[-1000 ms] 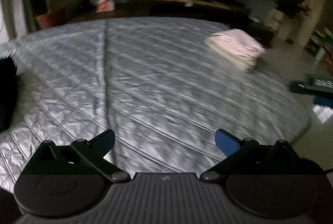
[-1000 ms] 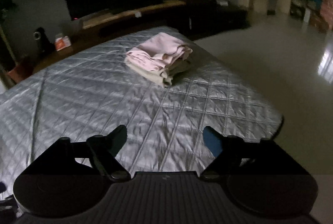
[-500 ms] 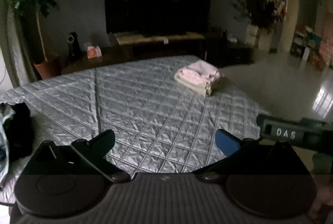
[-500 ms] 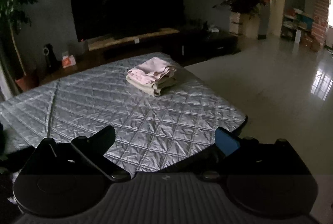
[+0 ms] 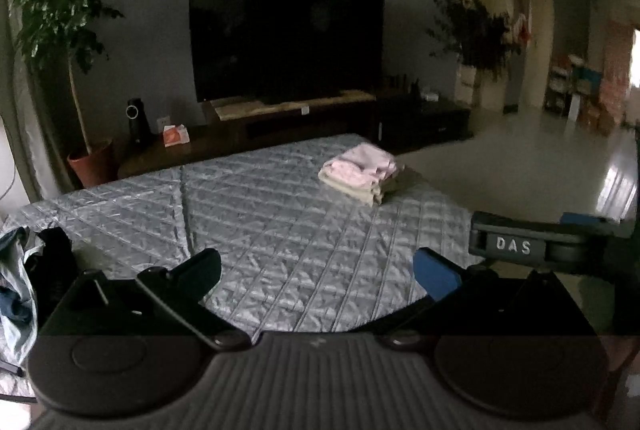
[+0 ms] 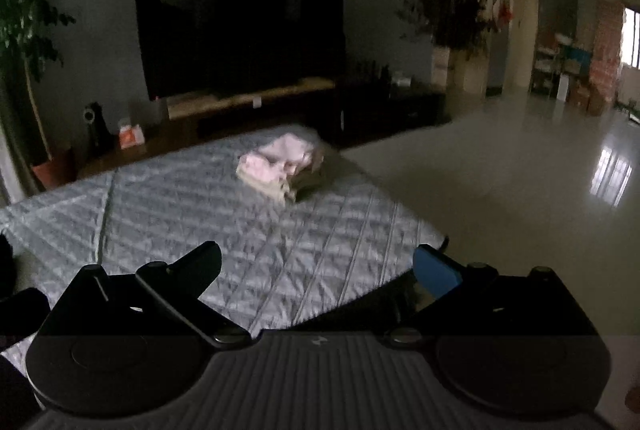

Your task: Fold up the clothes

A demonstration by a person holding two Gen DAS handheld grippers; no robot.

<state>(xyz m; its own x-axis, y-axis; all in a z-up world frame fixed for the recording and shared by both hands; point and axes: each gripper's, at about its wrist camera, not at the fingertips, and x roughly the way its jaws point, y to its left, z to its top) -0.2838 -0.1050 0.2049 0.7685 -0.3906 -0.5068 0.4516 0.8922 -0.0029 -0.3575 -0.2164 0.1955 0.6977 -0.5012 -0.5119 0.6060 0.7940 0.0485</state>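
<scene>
A stack of folded clothes [image 5: 362,174] on the far right part of the quilt [image 5: 256,222]. A heap of loose clothes [image 5: 24,270] at the quilt's near left edge. Behind the quilt, a long low TV stand [image 5: 280,122], with the TV [image 5: 286,34] on top. A small box [image 5: 176,135] and a speaker [image 5: 136,120] at the stand's left end. Left of those, a potted tree [image 5: 86,158] on the floor. Right of the stand, another plant [image 5: 476,38]. Open floor [image 5: 520,158] right of the quilt.

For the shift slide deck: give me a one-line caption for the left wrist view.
Left gripper open and empty above the quilted bed cover, folded pink clothes stack at its far corner.
</scene>
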